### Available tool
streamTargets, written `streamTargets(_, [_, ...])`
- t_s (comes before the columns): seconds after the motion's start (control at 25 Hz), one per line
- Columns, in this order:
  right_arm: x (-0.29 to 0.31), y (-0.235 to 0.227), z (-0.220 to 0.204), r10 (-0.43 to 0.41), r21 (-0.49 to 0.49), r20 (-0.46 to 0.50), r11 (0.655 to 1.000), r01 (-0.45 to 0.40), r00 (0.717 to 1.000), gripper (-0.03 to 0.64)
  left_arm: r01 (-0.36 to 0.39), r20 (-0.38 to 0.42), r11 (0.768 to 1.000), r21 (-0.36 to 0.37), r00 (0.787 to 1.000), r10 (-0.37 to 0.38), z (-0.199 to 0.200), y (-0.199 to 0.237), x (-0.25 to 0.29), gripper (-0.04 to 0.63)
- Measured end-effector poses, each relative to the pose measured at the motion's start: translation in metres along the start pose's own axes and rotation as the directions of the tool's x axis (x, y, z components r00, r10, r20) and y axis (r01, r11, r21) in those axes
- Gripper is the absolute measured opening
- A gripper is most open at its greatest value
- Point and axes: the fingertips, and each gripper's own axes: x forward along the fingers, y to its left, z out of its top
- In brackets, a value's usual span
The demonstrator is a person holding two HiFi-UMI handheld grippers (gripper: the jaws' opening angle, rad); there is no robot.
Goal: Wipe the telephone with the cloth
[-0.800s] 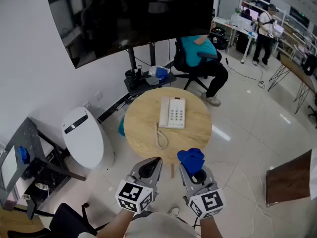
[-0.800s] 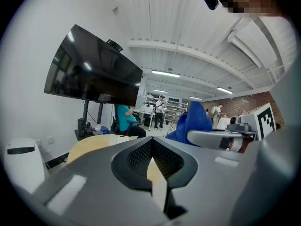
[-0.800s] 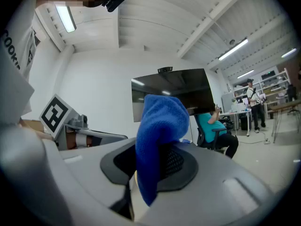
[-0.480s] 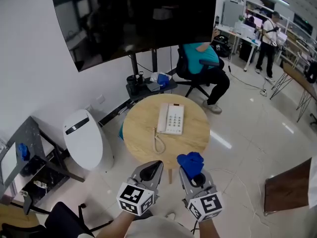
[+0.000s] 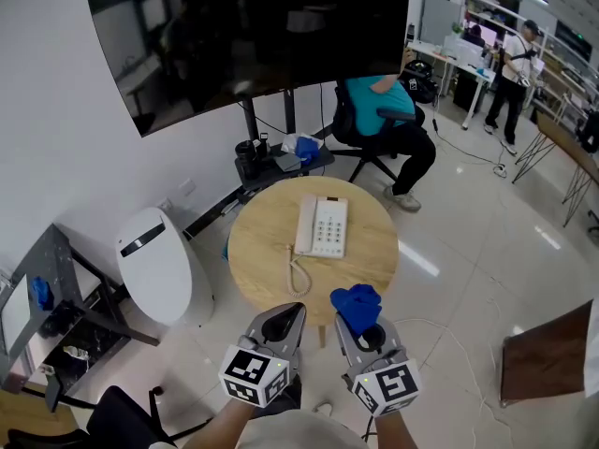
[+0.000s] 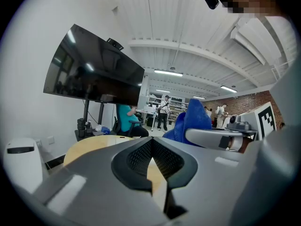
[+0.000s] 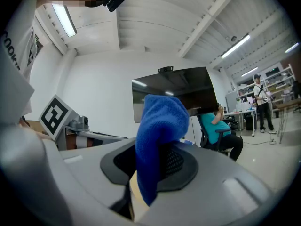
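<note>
Telephone: white desk set, lying flat on the round wooden tabletop, slightly toward the far edge from centre. Handset sits along its left side, keypad to the right. The coiled cord trails from it toward the near edge and stays on the wood.

Cloth: blue, bunched, not touching the telephone and well apart from it. It stands up out of the right gripper. In the right gripper view the jaws are clamped on it, with a fold rising above the pads and a tail hanging below them. In the head view the bunch overlaps the near-right edge of the tabletop; cannot tell whether it is over the rim or short of it.

Left gripper: jaws fully together, nothing between them. It is just beside the right gripper, both held in the air at the near edge of the tabletop and pointing across it.

Surroundings: a large dark screen on the wall beyond the far edge. A white rounded unit stands on the floor to the left. A seated person in a teal top is behind the table.
</note>
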Motion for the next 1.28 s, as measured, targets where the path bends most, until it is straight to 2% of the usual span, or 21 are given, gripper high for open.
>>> streamTargets(0.64, [0.091,-0.051,-0.005,-0.078,-0.017,-0.063,0.997,0.077,0.995,0.091,0.086,-0.033,0.996,-0.021,0.996,-0.087,0.014,0.073,0.089,0.0])
streamTargets(1.0, [0.149,-0.055,0.001,-0.113,-0.038,-0.089,0.993,0.11,0.99,0.091,0.125,-0.023,0.991,-0.042,0.992,-0.126,0.033,0.122,0.114,0.0])
streamTargets(1.28, [0.174,-0.056,-0.001,-0.136,-0.042,-0.096,0.99,0.132,0.986,0.092,0.144,-0.028,0.988,-0.062,0.989,-0.146,0.033,0.148,0.126,0.0])
